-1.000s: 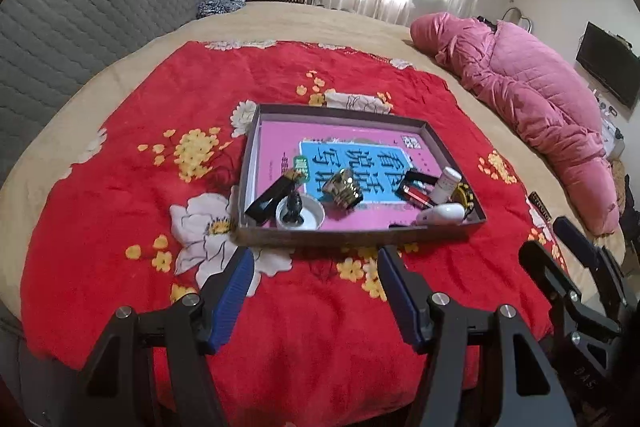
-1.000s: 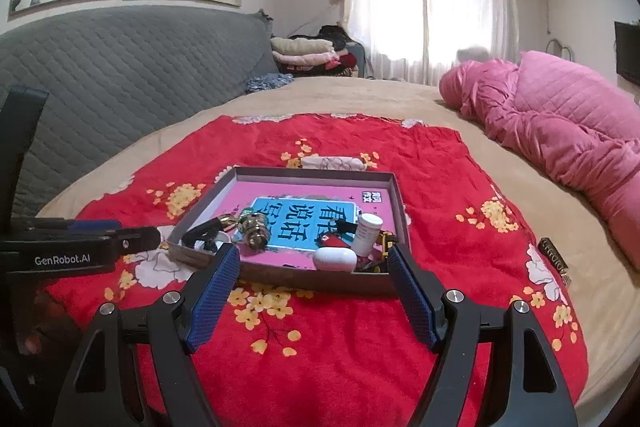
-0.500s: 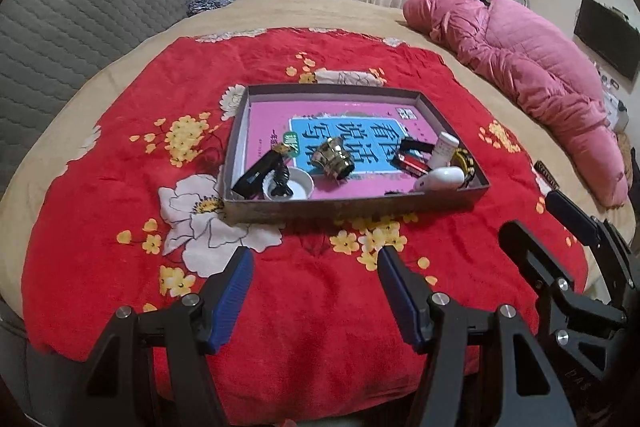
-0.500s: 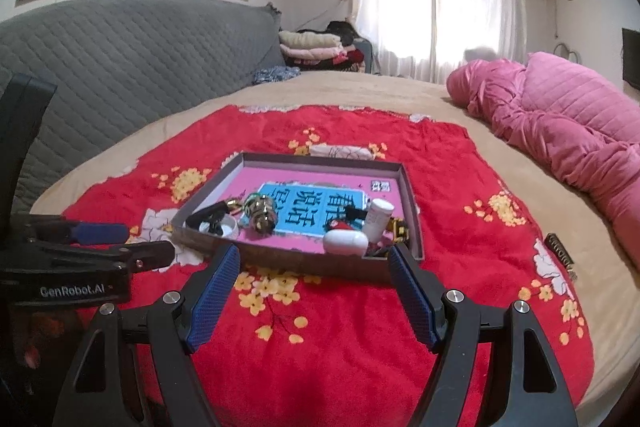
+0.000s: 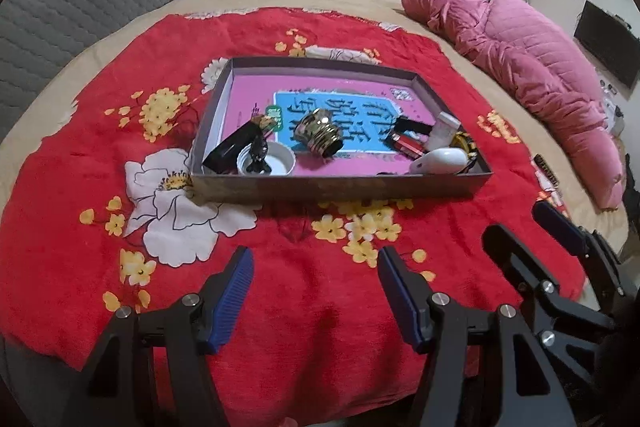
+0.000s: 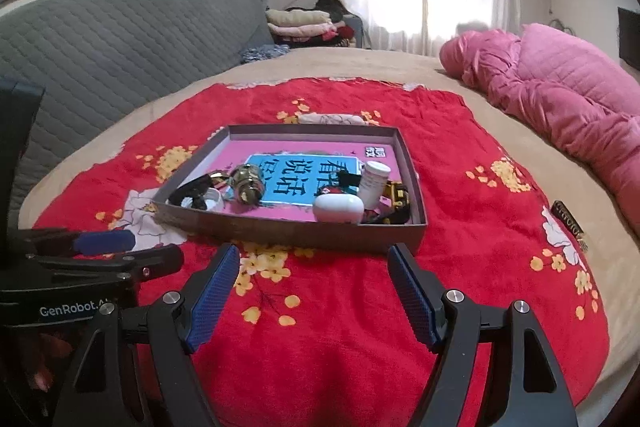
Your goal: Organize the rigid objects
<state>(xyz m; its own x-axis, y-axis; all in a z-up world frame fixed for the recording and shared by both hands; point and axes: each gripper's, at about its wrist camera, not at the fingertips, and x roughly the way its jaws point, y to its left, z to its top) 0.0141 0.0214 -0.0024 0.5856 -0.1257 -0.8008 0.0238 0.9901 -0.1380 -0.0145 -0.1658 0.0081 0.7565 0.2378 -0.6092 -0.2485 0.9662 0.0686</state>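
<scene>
A shallow grey box (image 5: 340, 187) with a pink and blue floor lies on a red flowered blanket (image 5: 280, 287). Inside it I see a brass threaded fitting (image 5: 320, 137), a white lid (image 5: 272, 163) with a small black piece in it, a black bar (image 5: 234, 145), a red item (image 5: 408, 143), a white bottle (image 5: 444, 131) and a white oval case (image 5: 440, 159). My left gripper (image 5: 316, 263) hovers open over the blanket short of the box's near wall. My right gripper (image 6: 314, 259) is open too, just before the box (image 6: 288, 229), with the oval case (image 6: 338, 209) beyond it. Neither holds anything.
The blanket covers a beige bed. A pink quilt (image 5: 520, 59) is bunched along the right side. A grey quilted headboard (image 6: 100, 31) stands at the left, folded clothes (image 6: 300, 23) at the back. A small dark object (image 6: 568, 223) lies on the bed right of the blanket.
Both grippers have sunk toward the blanket and come closer to the box, which now looks larger. Their jaws have stayed equally wide. Nothing in the box has moved.
</scene>
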